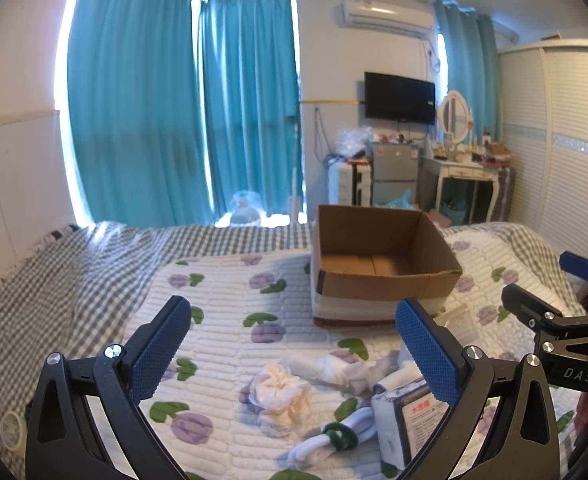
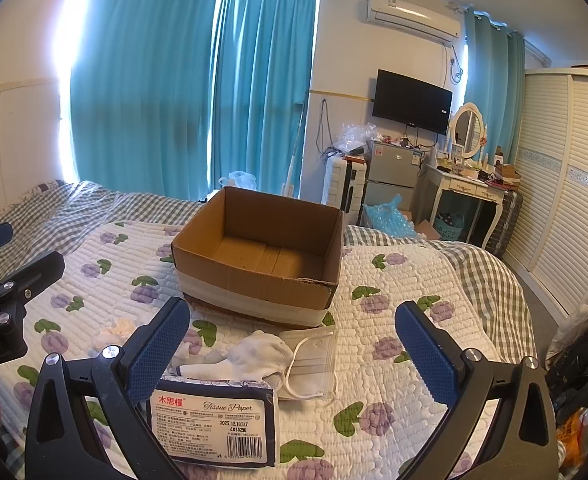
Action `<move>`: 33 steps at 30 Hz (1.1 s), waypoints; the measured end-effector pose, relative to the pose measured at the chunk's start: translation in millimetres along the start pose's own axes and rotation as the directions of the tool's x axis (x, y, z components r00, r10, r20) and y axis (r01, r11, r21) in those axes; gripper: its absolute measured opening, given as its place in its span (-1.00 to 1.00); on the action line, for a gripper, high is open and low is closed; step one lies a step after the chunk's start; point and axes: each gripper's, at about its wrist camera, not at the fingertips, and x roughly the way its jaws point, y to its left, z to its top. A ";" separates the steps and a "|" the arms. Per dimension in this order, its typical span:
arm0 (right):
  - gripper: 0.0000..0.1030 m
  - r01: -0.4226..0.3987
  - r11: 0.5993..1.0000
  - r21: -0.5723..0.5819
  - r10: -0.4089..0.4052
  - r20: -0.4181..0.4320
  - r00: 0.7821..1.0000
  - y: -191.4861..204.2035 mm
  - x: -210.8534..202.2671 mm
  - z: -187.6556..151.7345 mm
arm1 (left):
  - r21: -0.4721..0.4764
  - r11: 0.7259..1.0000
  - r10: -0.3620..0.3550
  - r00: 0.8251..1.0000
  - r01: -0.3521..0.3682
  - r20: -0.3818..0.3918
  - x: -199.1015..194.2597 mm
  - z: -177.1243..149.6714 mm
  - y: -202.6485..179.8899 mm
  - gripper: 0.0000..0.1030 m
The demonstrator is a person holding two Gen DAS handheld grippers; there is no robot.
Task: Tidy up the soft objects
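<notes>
An open cardboard box [image 1: 386,280] [image 2: 254,280] stands empty on the bed. In front of it lie soft items: a cream scrunchie [image 1: 280,394], white socks [image 1: 346,372], a white bundle with a green band [image 1: 334,438], a tissue paper pack [image 1: 404,420] [image 2: 214,426], a white sock [image 2: 260,354] and a face mask [image 2: 312,360]. My left gripper [image 1: 294,344] is open above the scrunchie and holds nothing. My right gripper [image 2: 294,344] is open above the tissue pack and mask and holds nothing. The right gripper also shows at the left wrist view's right edge.
The bed has a white quilt with purple flowers [image 2: 394,380] over a grey checked sheet [image 1: 54,280]. Beyond the bed stand teal curtains [image 1: 154,120], a small fridge [image 2: 390,172], a dressing table [image 2: 466,188] and a wardrobe [image 2: 566,200].
</notes>
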 end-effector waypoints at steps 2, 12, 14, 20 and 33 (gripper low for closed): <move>1.00 -0.001 1.000 0.000 0.001 -0.001 1.000 -0.2 0.1 -0.5 | 0.000 1.000 0.001 1.000 -0.001 0.000 0.0 -0.4 1.2 1.00; 1.00 0.000 1.000 -0.001 0.000 -0.003 1.000 0.4 0.9 1.1 | 0.002 1.000 -0.003 1.000 0.003 0.000 -0.6 -0.6 2.1 1.00; 1.00 -0.001 1.000 -0.001 0.001 -0.004 1.000 0.3 1.0 0.8 | 0.004 1.000 -0.005 1.000 0.005 0.000 -1.4 -1.0 4.0 1.00; 1.00 -0.007 1.000 -0.003 0.007 0.001 1.000 0.9 -5.4 1.2 | 0.016 1.000 0.001 1.000 -0.001 0.004 -6.8 4.7 0.5 1.00; 1.00 -0.031 0.999 -0.033 0.031 -0.006 1.000 -5.3 -46.8 2.6 | 0.034 0.999 -0.010 1.000 0.010 0.002 -39.9 5.3 -7.8 1.00</move>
